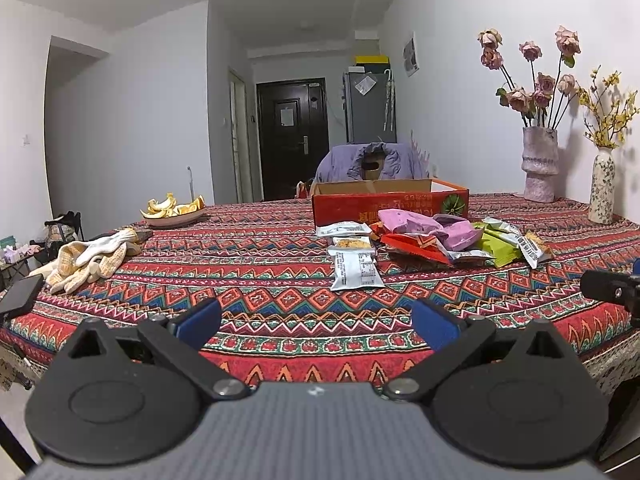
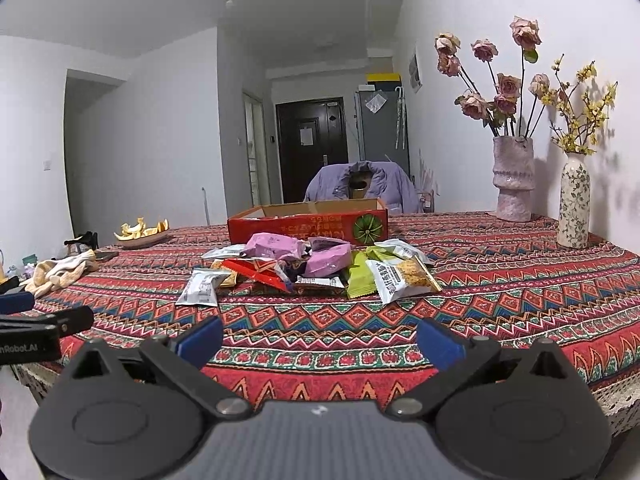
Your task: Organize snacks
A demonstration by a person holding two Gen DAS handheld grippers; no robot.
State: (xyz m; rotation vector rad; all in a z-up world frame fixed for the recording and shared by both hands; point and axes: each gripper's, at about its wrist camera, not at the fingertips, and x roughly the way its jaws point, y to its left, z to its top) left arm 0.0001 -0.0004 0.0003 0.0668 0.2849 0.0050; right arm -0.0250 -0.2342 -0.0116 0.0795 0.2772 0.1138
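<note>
Item: both my left claw (image 1: pixel 316 322) and right claw (image 2: pixel 320 338), wide open and empty, near edge; snack pile (image 2: pixel 316 268) ahead, red box (image 2: pixel 308 226) beyond; take the near grey packet (image 2: pixel 202 288) first, gripping by its flat edge.

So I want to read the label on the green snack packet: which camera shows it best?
The right wrist view: the green snack packet lies nearly whole at the front of the pile. The left wrist view shows only part of it, at a flatter angle behind other wrappers.
</note>
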